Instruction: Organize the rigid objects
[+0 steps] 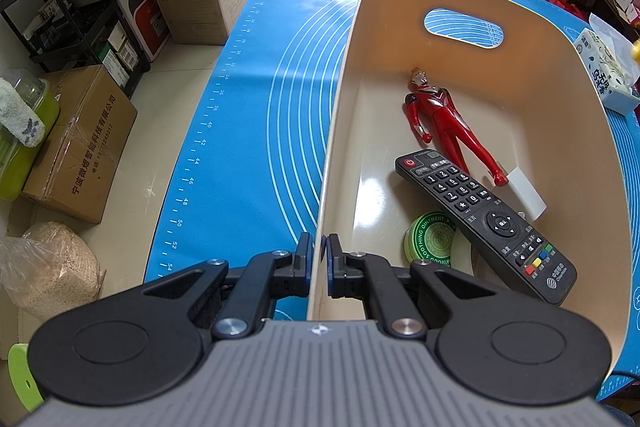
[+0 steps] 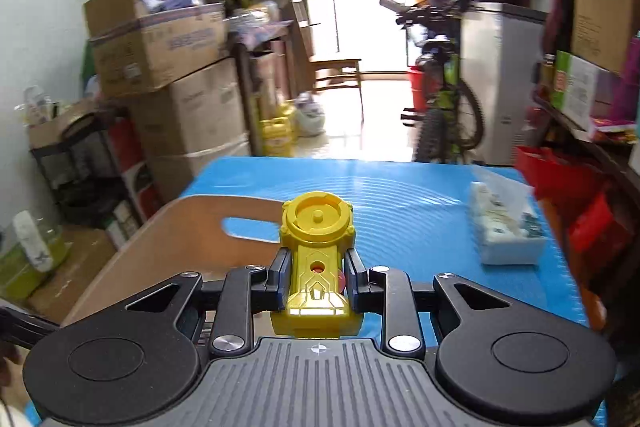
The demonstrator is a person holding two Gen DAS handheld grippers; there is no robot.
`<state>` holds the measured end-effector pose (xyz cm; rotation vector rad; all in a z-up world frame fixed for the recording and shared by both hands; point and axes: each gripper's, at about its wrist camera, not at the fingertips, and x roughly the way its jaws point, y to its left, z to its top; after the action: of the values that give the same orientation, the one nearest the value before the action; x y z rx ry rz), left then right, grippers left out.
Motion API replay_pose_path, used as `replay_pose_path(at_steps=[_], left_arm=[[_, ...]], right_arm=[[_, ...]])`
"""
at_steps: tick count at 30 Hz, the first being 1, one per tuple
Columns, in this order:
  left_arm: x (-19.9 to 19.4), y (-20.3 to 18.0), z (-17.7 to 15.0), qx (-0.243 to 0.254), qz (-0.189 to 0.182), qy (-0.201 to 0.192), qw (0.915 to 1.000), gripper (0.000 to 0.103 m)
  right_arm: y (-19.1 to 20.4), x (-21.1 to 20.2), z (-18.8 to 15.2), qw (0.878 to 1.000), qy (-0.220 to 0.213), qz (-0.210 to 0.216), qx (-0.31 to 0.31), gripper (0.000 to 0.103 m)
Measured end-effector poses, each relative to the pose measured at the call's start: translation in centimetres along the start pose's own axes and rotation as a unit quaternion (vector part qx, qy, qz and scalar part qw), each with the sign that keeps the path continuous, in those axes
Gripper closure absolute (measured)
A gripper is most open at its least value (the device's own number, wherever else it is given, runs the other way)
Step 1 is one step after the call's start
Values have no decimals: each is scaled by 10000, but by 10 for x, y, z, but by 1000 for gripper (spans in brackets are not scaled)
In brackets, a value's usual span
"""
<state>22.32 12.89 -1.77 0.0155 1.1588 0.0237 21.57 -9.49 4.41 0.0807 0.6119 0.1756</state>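
Right wrist view: the right gripper (image 2: 316, 283) clamps a yellow plastic toy launcher (image 2: 316, 259) — carry it over the beige plastic bin's (image 2: 168, 239) rim before releasing. Left gripper (image 1: 320, 267) pinches the bin wall — hold it steady.

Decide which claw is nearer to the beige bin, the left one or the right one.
Left. The left claw is clamped on the beige bin's near wall. The right claw holds a yellow toy apart from the bin, which lies ahead to its left.
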Motion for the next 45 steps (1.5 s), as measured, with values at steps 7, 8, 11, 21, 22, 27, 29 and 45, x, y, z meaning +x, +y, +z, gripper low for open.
replay_pose_path(at_steps=[7, 8, 11, 21, 22, 27, 29, 45], left_arm=[[0, 0, 0, 0, -2, 0, 10000, 95], [0, 0, 0, 3, 0, 0, 10000, 95], [0, 0, 0, 3, -2, 0, 10000, 95], [0, 0, 0, -1, 2, 2, 10000, 95], [0, 0, 0, -1, 5, 2, 10000, 95], [0, 1, -1, -7, 21, -2, 10000, 94], [0, 0, -1, -1, 41, 0, 10000, 94], [-68, -38, -14, 386, 103, -890, 9952, 25]], right_arm=[[48, 21, -12, 9984, 370, 392, -155, 66], [52, 25, -14, 9980, 451, 415, -162, 66], [63, 36, -21, 9963, 701, 476, -155, 66], [80, 66, -48, 9885, 1419, 467, -252, 66], [79, 68, -50, 9880, 1467, 420, -252, 66], [79, 65, -51, 9884, 1445, 367, -305, 61], [79, 59, -48, 9894, 1365, 399, -281, 51], [44, -36, -21, 9983, 563, 72, -92, 7]])
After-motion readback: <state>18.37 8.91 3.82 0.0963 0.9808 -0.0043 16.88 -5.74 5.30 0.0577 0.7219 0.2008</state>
